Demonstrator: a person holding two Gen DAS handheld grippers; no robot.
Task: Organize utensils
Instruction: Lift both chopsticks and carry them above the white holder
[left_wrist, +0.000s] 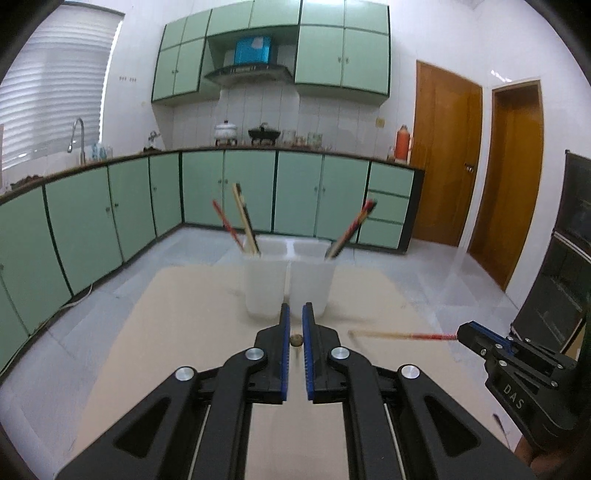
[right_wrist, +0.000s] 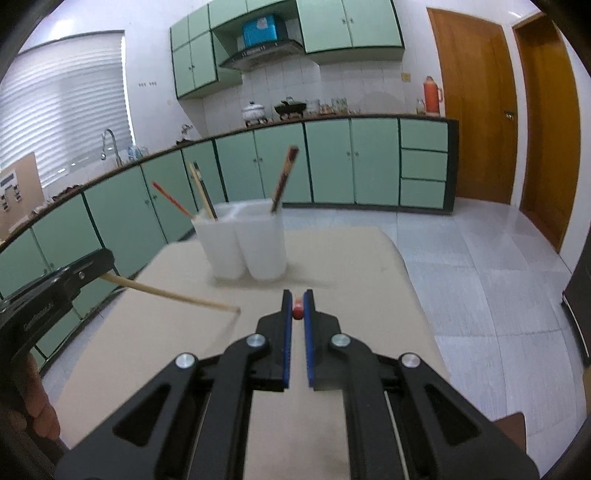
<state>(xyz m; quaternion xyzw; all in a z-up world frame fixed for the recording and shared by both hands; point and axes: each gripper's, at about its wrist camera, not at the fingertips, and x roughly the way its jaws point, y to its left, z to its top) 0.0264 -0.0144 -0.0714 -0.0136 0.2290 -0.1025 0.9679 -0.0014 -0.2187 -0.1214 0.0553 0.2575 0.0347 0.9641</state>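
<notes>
Now both my tongs grip one chopstick each — left tongs on the pale chopstick, right tongs on the red-ended chopstick. The holder stands dead ahead (sticks lie crosswise).

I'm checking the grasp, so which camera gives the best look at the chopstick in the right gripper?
The left wrist view: the red-ended chopstick shows side-on, sticking out of the right gripper. The right wrist view shows only its red end between the fingers.
</notes>
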